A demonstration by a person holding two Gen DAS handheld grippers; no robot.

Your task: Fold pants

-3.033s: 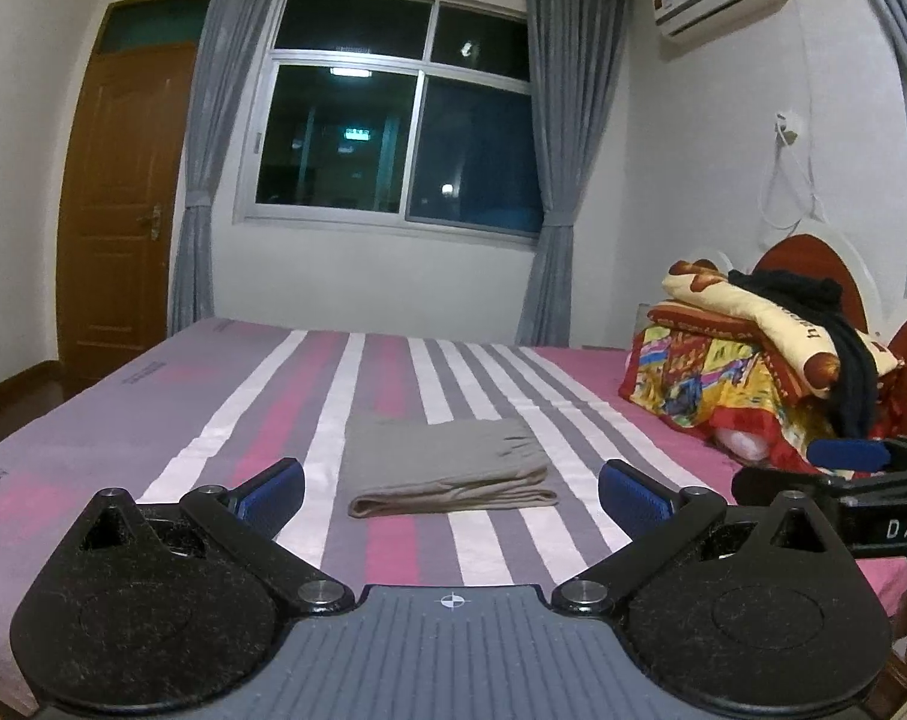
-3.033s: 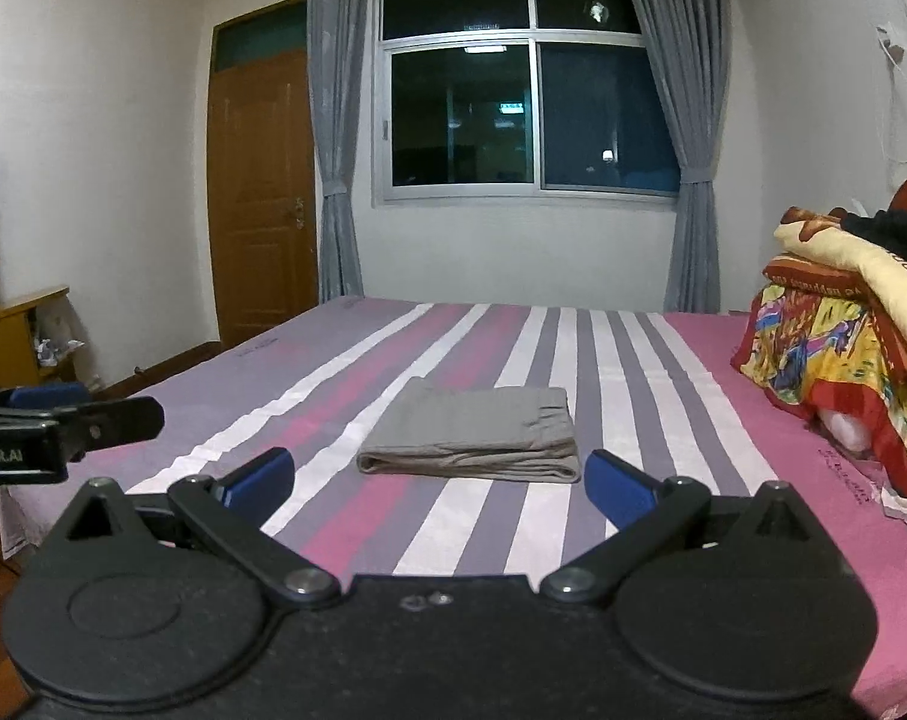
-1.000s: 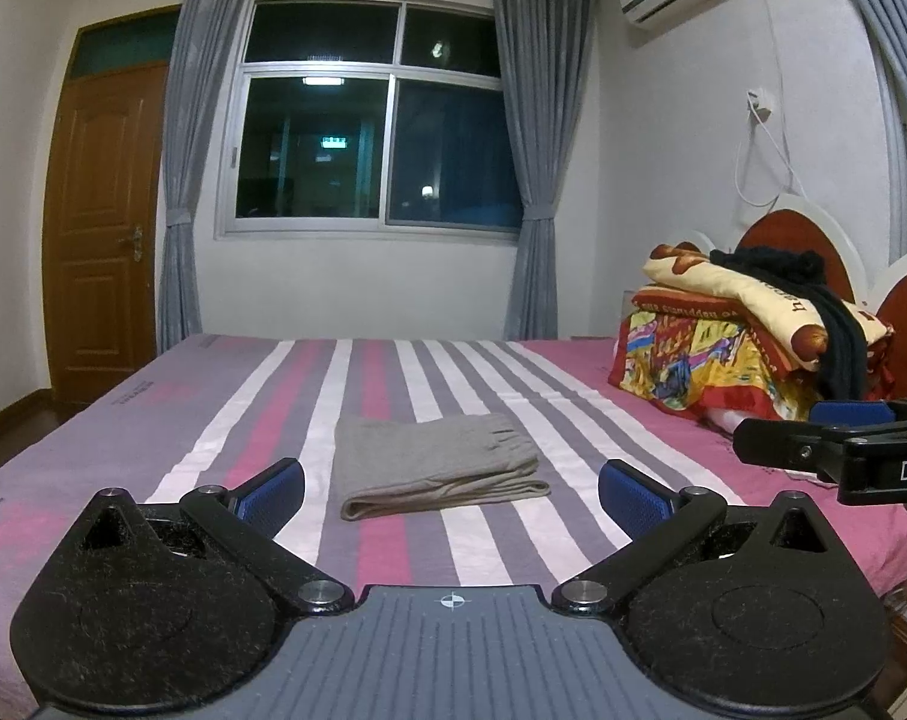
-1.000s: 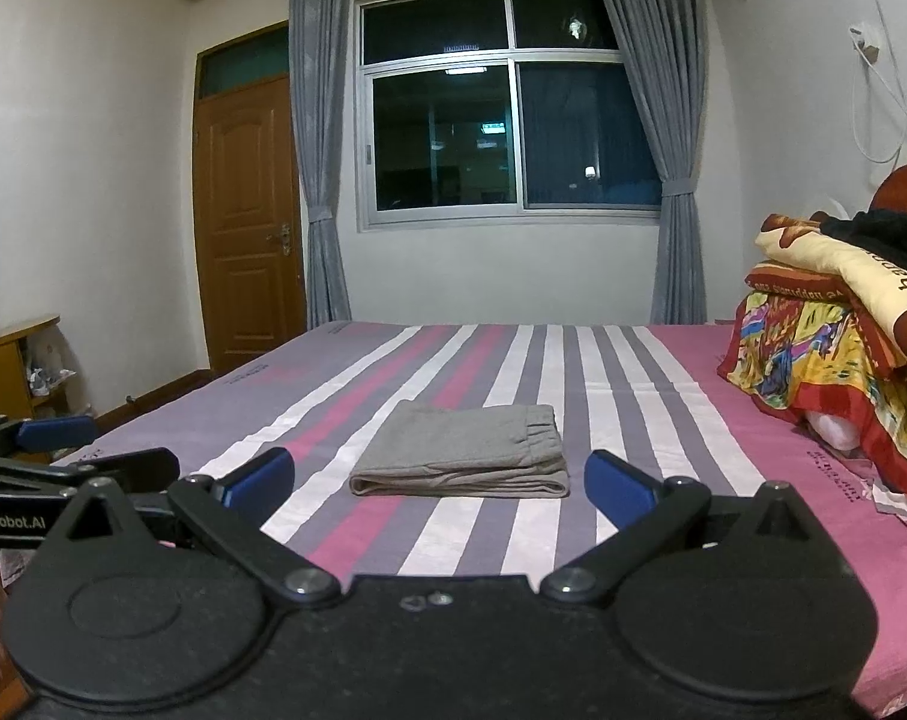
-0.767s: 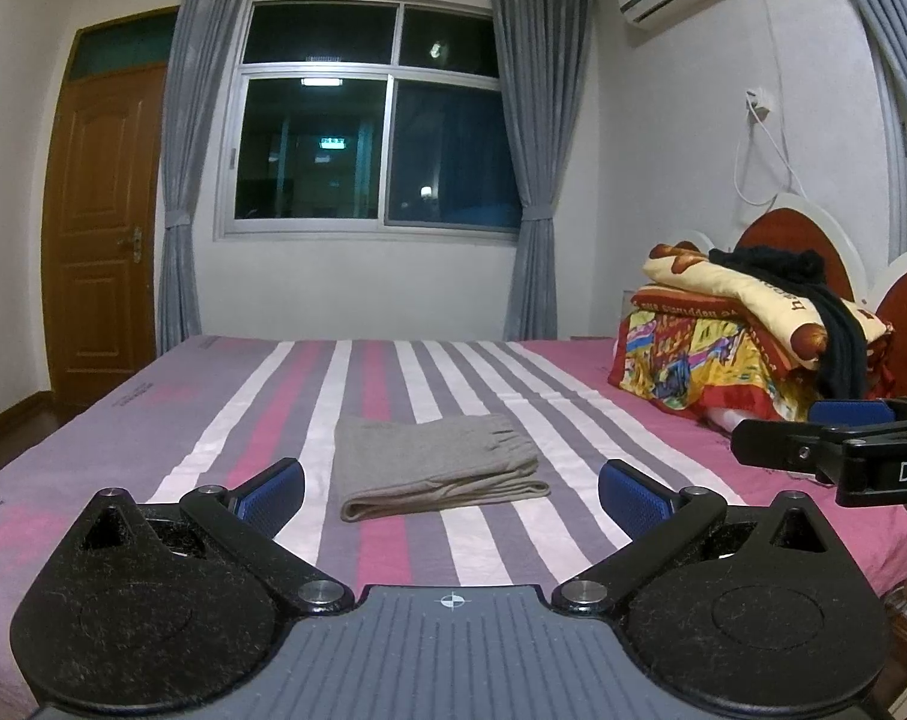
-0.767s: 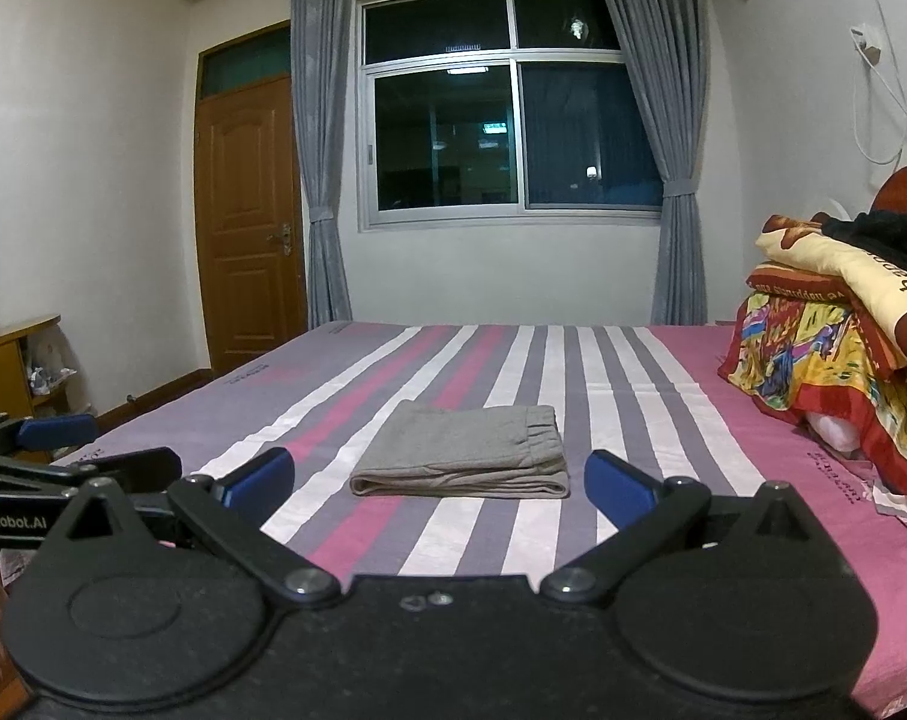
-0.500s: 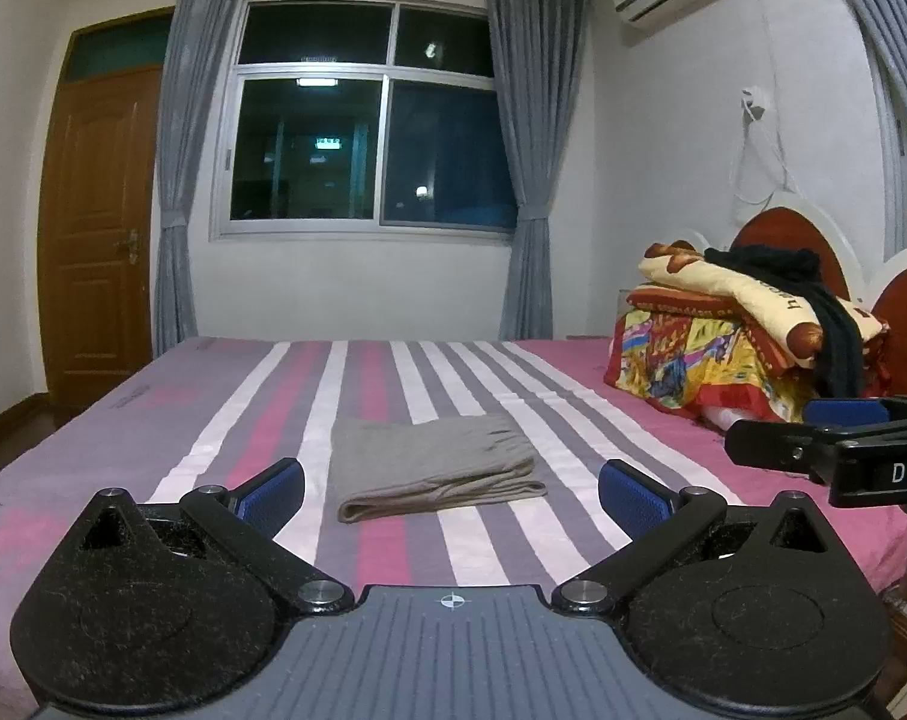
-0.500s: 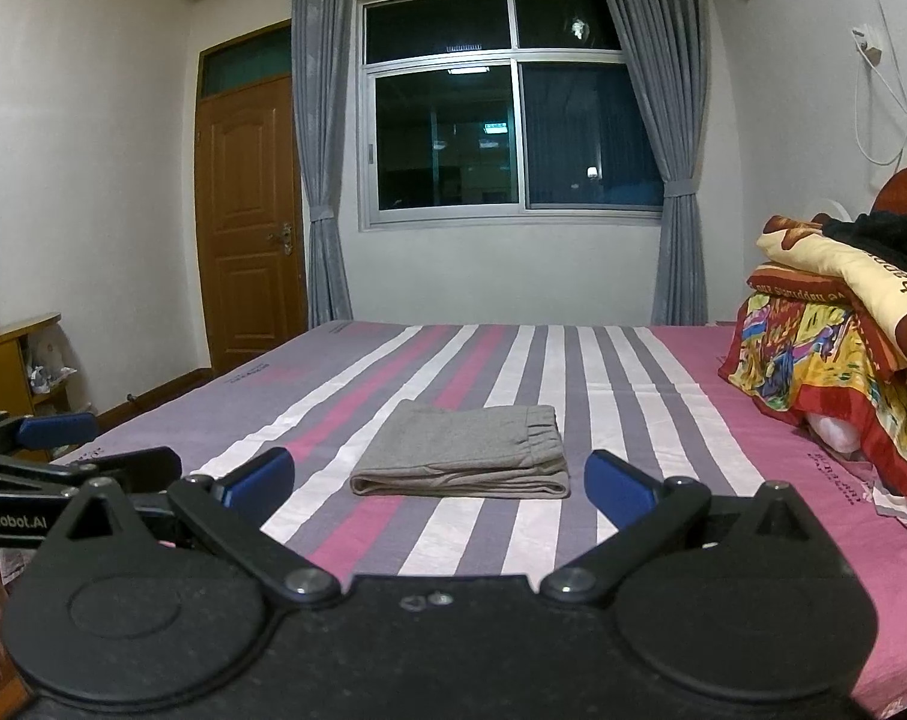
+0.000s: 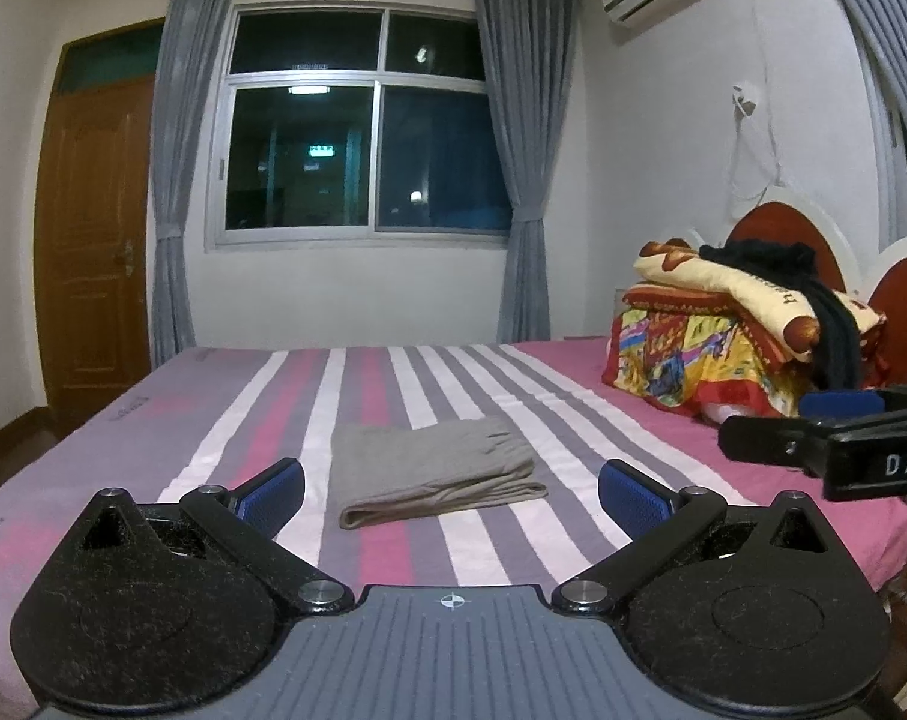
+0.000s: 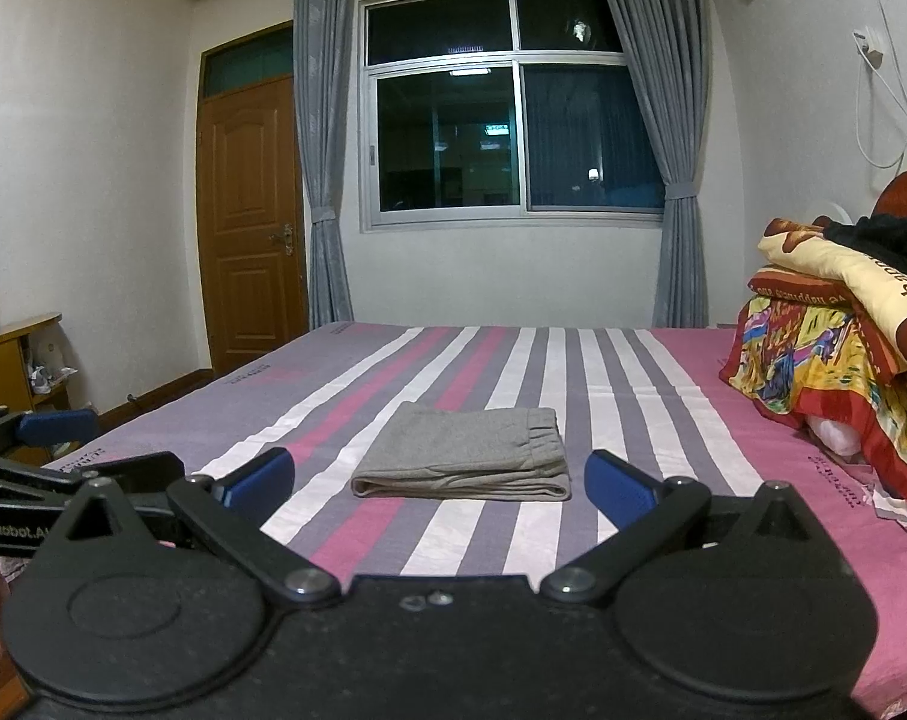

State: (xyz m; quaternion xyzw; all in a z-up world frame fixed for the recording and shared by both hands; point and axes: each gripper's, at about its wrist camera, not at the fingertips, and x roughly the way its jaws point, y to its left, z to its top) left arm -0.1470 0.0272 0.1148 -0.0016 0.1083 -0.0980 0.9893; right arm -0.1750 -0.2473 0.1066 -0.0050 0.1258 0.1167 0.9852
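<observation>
1. Your left gripper (image 9: 450, 495) hangs over the near edge of the bed, its blue-padded fingers (image 9: 272, 493) spread wide apart with nothing between them.
2. Your right gripper (image 10: 438, 483) sits at the same edge, its blue pads (image 10: 618, 487) likewise spread wide and empty.
3. The grey fabric pants (image 10: 468, 456) lie folded into a flat rectangular stack on the pink, purple and white striped bed sheet (image 10: 633, 384), about mid-bed and well beyond both sets of fingertips.
4. In your right wrist view the folded edge faces you and the gathered waistband lies along the stack's right side.
5. In your left wrist view the same pants (image 9: 435, 468) appear slightly turned, with the layered fold edge showing at the front.
6. You can see your right gripper (image 9: 825, 444) from the side at the right border of the left view, and your left gripper (image 10: 51, 450) at the left border of the right view; both are clear of the pants.
7. A pile of colourful patterned bedding (image 9: 723, 336), with a dark garment (image 9: 813, 294) draped on top, rests against the red headboard (image 9: 777, 240), well apart from the pants.
8. Behind the bed stand a dark window with grey curtains (image 10: 513, 132) and a brown wooden door (image 10: 252, 228).
</observation>
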